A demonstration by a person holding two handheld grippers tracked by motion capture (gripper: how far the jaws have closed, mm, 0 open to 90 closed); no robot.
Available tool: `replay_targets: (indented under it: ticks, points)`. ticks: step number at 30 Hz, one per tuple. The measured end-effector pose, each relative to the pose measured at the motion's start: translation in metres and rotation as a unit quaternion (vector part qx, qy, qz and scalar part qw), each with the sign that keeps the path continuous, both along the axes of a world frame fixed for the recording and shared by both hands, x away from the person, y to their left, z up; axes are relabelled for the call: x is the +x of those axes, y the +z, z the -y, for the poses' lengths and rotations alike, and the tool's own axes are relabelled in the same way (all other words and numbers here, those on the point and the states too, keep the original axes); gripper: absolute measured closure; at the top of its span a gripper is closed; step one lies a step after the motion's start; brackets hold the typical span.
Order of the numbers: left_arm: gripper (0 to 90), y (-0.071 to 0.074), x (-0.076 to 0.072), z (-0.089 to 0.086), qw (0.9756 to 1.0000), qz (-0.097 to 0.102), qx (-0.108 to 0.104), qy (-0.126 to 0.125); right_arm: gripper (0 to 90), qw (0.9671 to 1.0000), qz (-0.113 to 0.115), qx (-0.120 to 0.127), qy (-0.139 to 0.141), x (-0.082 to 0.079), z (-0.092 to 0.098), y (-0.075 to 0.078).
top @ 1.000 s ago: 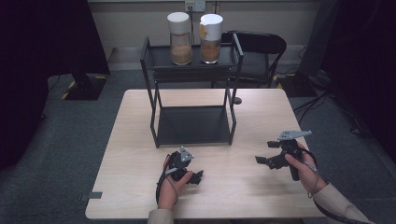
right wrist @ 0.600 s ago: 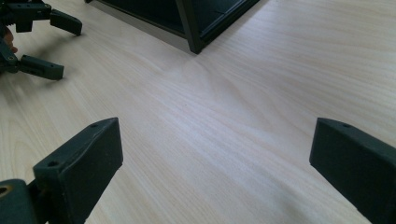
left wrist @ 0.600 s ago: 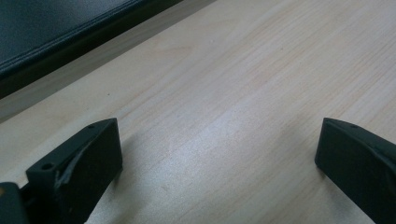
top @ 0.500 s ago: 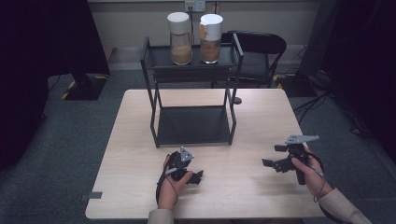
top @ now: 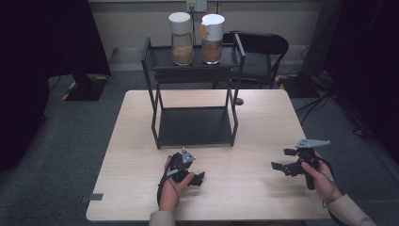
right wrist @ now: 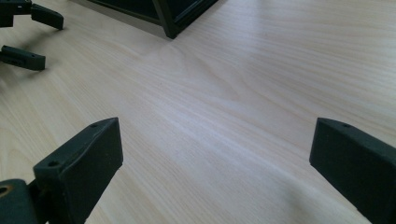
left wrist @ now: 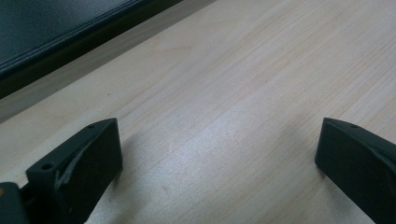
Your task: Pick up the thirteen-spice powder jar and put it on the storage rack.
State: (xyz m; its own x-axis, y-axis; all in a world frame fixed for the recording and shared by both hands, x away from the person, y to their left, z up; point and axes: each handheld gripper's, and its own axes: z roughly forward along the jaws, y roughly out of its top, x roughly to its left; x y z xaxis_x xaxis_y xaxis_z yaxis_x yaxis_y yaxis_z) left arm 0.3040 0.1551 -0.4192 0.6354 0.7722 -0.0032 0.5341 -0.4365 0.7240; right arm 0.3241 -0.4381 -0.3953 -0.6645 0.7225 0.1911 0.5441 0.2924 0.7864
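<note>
Both tools sit spread and empty over the tabletop, the right tool having slid outward from the rack, the left tool unmoved.

I sit at a light wood table. The floor is grey carpet. A black chair stands by the pale wall.

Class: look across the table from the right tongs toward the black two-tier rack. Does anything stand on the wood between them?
Nothing visible does. Bare light wooden tabletop lies between the open right tongs and the black metal two-tier rack; the left tongs sit off to the side.
</note>
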Motion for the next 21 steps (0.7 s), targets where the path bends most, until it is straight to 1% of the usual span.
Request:
replay_targets:
  ticks: [3, 5, 8, 12, 14, 16, 17, 21]
  points:
    - [0.0, 0.0, 0.0, 0.0, 1.0, 0.0, 0.0, 0.0, 1.6, 1.0, 0.0, 0.002, -0.007, -0.003, 0.006, -0.001]
    - [0.0, 0.0, 0.0, 0.0, 1.0, 0.0, 0.0, 0.0, 1.6, 0.9999, 0.005, -0.008, -0.009, -0.005, 0.006, -0.001]
    - [0.0, 0.0, 0.0, 0.0, 1.0, 0.0, 0.0, 0.0, 1.6, 0.9999, 0.002, -0.009, -0.011, -0.007, 0.008, -0.003]
    - [0.0, 0.0, 0.0, 0.0, 1.0, 0.0, 0.0, 0.0, 1.6, 0.9996, 0.006, -0.023, -0.013, -0.01, 0.008, -0.006]
    - [0.0, 0.0, 0.0, 0.0, 1.0, 0.0, 0.0, 0.0, 1.6, 0.9994, 0.006, -0.033, -0.012, -0.012, 0.007, -0.007]
    - [0.0, 0.0, 0.0, 0.0, 1.0, 0.0, 0.0, 0.0, 1.6, 0.9993, 0.006, -0.037, -0.01, -0.013, 0.008, -0.007]
    - [0.0, 0.0, 0.0, 0.0, 1.0, 0.0, 0.0, 0.0, 1.6, 0.999, 0.008, -0.044, -0.01, -0.015, 0.008, -0.006]
    - [0.0, 0.0, 0.0, 0.0, 1.0, 0.0, 0.0, 0.0, 1.6, 0.9988, 0.009, -0.048, -0.01, -0.018, 0.011, -0.006]
